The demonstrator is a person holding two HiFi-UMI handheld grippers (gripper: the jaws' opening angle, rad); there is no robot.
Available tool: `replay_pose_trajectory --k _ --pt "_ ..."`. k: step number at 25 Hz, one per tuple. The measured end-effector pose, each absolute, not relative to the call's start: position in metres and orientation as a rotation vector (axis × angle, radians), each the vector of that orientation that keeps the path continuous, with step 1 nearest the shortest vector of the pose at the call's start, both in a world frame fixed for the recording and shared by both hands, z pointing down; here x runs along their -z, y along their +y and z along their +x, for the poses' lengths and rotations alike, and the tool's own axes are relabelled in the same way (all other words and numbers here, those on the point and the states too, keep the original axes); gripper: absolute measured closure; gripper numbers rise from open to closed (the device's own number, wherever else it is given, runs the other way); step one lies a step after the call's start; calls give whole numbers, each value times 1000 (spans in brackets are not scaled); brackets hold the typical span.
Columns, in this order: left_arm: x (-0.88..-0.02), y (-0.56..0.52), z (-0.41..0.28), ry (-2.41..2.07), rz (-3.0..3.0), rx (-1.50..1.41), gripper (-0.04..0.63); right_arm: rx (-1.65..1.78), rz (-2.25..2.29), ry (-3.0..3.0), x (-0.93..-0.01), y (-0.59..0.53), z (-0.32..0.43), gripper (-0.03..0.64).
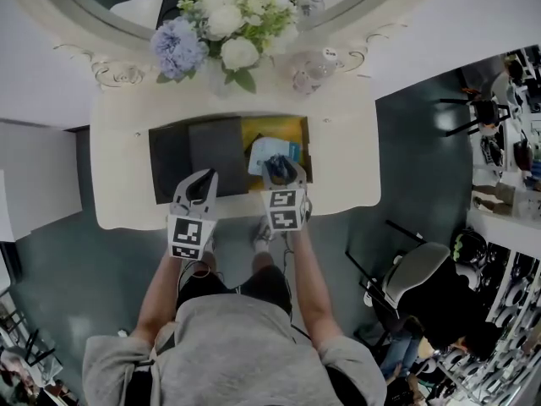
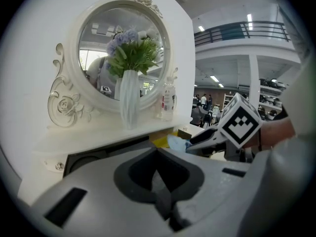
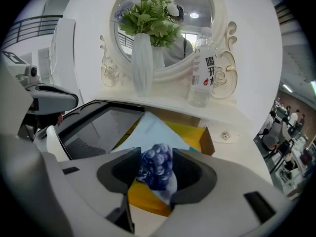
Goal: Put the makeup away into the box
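My right gripper point(image 1: 281, 166) hangs over a yellow box point(image 1: 297, 130) that sits in the vanity's open drawer point(image 1: 182, 155). A small blue-and-white patterned makeup packet point(image 3: 157, 168) stands between its jaws, which are parted around it and look open. Under it, a pale blue flat pack point(image 3: 148, 131) lies in the yellow box point(image 3: 192, 133). My left gripper point(image 1: 201, 186) hovers over the drawer's dark left part, shut with nothing in it; its tips meet in the left gripper view point(image 2: 165, 201). The right gripper point(image 2: 200, 138) also shows there.
A white vase of flowers point(image 1: 224, 24) and a water bottle point(image 1: 314, 70) stand at the back of the white vanity top point(image 1: 347, 159), in front of a round mirror point(image 3: 163, 28). An office chair point(image 1: 414, 277) is on the floor to the right.
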State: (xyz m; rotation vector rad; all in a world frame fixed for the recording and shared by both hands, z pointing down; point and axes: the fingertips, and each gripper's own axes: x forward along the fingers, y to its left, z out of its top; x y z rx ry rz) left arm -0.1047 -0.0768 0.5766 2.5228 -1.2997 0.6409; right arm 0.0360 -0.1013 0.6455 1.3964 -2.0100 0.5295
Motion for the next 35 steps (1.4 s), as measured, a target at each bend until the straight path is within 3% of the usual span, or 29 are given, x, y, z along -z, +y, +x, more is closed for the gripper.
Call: replay_pose_trajectory --k 1,5,15,25,28,35 --pt "-578 -77 -105 -1298 2520 -642 594 -538 1390 -2015 -646 -102 35 413" --pt "-580 -78 -105 -1297 2513 -648 594 -537 1390 -2021 -647 -104 36 365" --pt "-569 -80 -104 -1318 2532 -628 594 -527 1405 -2038 -634 -104 38 362" --pt "-506 -80 -95 -1392 2629 -546 594 -394 1533 -2168 -545 -100 45 364" --pt "-484 -77 -93 -1420 2662 -519 594 -348 1564 -2197 -518 -94 47 387" --pt "-434 -69 -97 -1505 2721 -448 594 -228 1679 -2281 -453 -77 52 520"
